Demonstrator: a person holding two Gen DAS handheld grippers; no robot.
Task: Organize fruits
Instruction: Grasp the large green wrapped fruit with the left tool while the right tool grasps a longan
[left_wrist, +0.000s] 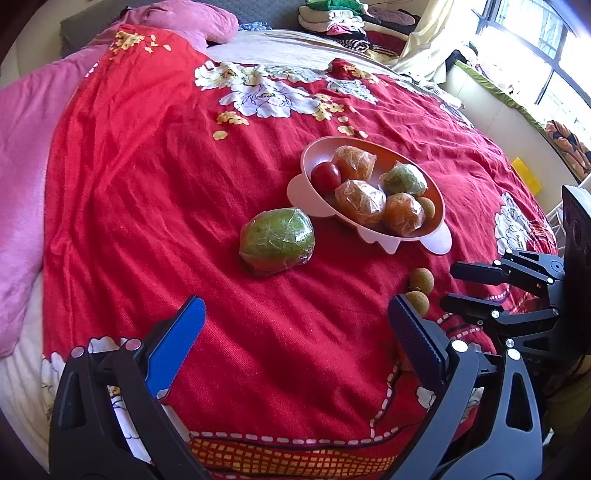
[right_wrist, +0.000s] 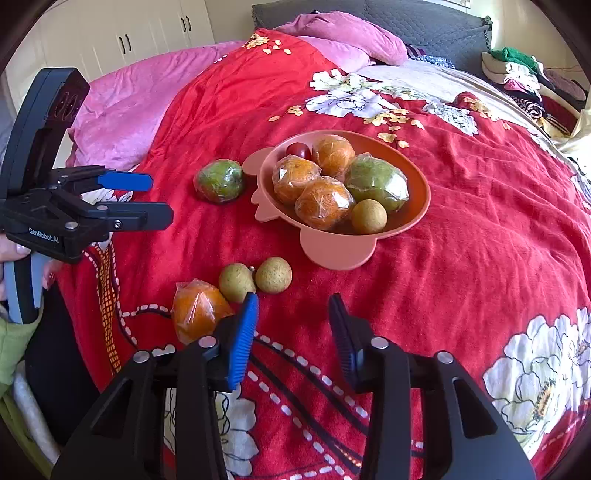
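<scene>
Right wrist view: my right claw (right_wrist: 291, 314) stands part-open and empty. Two small brown fruits (right_wrist: 255, 280) lie near it at eleven o'clock on the bed (right_wrist: 480, 221).

home bedroom: bed (right_wrist: 480, 206), pillow (right_wrist: 343, 33), wardrobe (right_wrist: 122, 33)

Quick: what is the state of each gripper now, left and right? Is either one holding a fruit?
Left gripper: open, holding nothing.
Right gripper: open, nothing between its fingers; no fruit held.
</scene>
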